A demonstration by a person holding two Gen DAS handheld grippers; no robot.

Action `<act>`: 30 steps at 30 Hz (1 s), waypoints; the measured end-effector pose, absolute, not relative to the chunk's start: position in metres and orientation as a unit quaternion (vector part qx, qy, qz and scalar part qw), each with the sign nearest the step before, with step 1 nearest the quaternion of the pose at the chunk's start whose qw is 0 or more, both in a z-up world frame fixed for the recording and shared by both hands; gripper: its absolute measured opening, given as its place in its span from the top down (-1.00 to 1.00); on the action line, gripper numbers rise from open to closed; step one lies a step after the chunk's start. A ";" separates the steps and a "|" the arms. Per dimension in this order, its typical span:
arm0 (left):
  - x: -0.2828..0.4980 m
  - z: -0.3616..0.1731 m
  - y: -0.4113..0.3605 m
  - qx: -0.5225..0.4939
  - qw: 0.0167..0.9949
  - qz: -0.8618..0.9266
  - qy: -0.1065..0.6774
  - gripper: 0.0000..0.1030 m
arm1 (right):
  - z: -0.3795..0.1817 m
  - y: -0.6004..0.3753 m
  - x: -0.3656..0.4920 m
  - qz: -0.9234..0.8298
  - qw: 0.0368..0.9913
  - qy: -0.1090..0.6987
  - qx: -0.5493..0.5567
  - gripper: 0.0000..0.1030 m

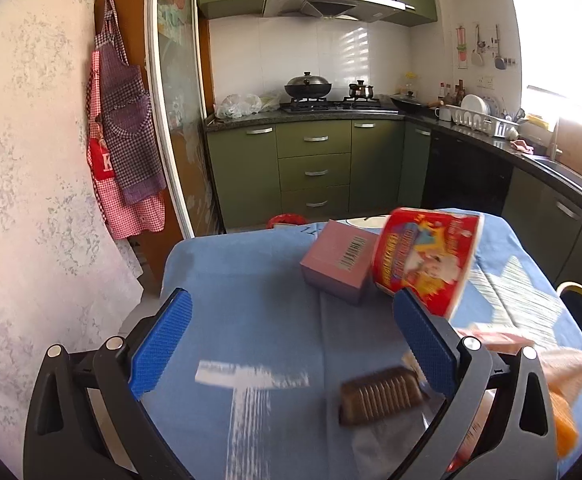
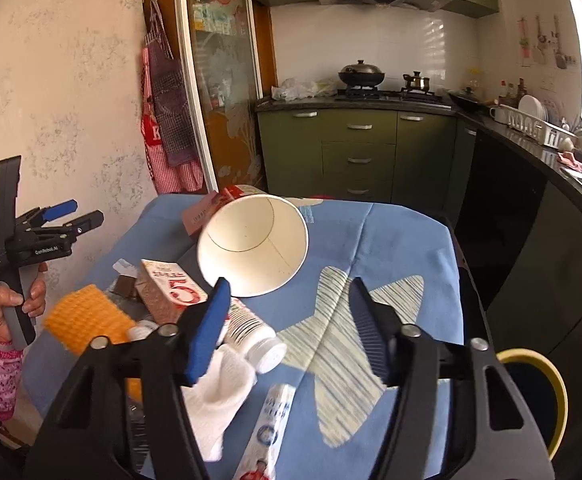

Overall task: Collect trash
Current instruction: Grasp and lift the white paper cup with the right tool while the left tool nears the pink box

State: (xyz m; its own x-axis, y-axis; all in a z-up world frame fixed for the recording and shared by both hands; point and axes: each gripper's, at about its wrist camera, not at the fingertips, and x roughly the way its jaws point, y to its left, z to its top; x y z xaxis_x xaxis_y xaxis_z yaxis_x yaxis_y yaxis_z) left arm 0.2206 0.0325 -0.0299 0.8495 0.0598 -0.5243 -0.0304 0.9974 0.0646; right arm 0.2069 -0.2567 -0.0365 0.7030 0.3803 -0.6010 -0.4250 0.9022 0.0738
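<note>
A red printed paper bowl lies on its side on the blue tablecloth (image 1: 251,320), with its red outside in the left wrist view (image 1: 427,260) and its white inside in the right wrist view (image 2: 253,240). A pink box (image 1: 337,260) lies next to it. A brown wrapper (image 1: 379,396), an orange sponge (image 2: 87,320), a white bottle (image 2: 255,336), a white tissue (image 2: 219,392), a printed carton (image 2: 171,288) and a tube (image 2: 267,432) lie about. My left gripper (image 1: 291,340) is open and empty above the cloth, and also shows in the right wrist view (image 2: 75,214). My right gripper (image 2: 291,328) is open and empty, near the bowl's rim.
A dark bin with a yellow rim (image 2: 539,392) stands beside the table on the right. Green kitchen cabinets (image 1: 315,160) and a stove with pots are behind. Aprons (image 1: 127,140) hang on the left wall.
</note>
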 end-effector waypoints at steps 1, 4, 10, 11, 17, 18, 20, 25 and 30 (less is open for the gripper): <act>0.230 -0.033 0.034 0.026 0.961 0.027 0.274 -0.93 | -0.041 -0.251 0.221 0.223 0.919 0.323 -0.044 0.17; 0.258 -0.043 0.041 0.017 0.960 0.029 0.277 -0.93 | -0.058 -0.235 0.277 0.236 0.907 0.344 -0.063 0.37; 0.295 -0.065 0.045 0.013 0.956 0.027 0.291 -0.93 | -0.083 -0.214 0.355 0.272 0.885 0.371 -0.068 0.36; 0.296 -0.068 0.045 0.016 0.955 0.024 0.294 -0.93 | -0.086 -0.209 0.363 0.277 0.883 0.372 -0.072 0.36; 0.294 -0.075 0.044 0.023 0.956 0.016 0.292 -0.93 | -0.100 -0.186 0.383 0.295 0.870 0.386 -0.080 0.56; 0.291 -0.075 0.044 0.022 0.957 0.014 0.290 -0.93 | -0.100 -0.184 0.383 0.296 0.869 0.388 -0.080 0.79; 0.288 -0.074 0.041 0.023 0.958 0.012 0.285 -0.93 | -0.095 -0.186 0.381 0.293 0.869 0.392 -0.070 0.85; 0.275 -0.069 0.038 0.020 0.961 0.003 0.274 -0.93 | -0.060 -0.235 0.362 0.242 0.871 0.426 -0.020 0.94; 0.263 -0.064 0.034 0.023 0.964 -0.011 0.265 -0.93 | -0.026 -0.345 0.320 0.132 0.857 0.494 0.069 0.93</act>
State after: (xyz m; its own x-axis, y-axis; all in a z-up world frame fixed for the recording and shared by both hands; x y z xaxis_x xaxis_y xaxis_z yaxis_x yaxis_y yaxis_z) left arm 0.2632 0.0335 -0.0635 0.8596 -0.0086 -0.5110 0.0328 0.9987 0.0383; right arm 0.3198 -0.3450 -0.0263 0.4771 0.2945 -0.8281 -0.1585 0.9556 0.2485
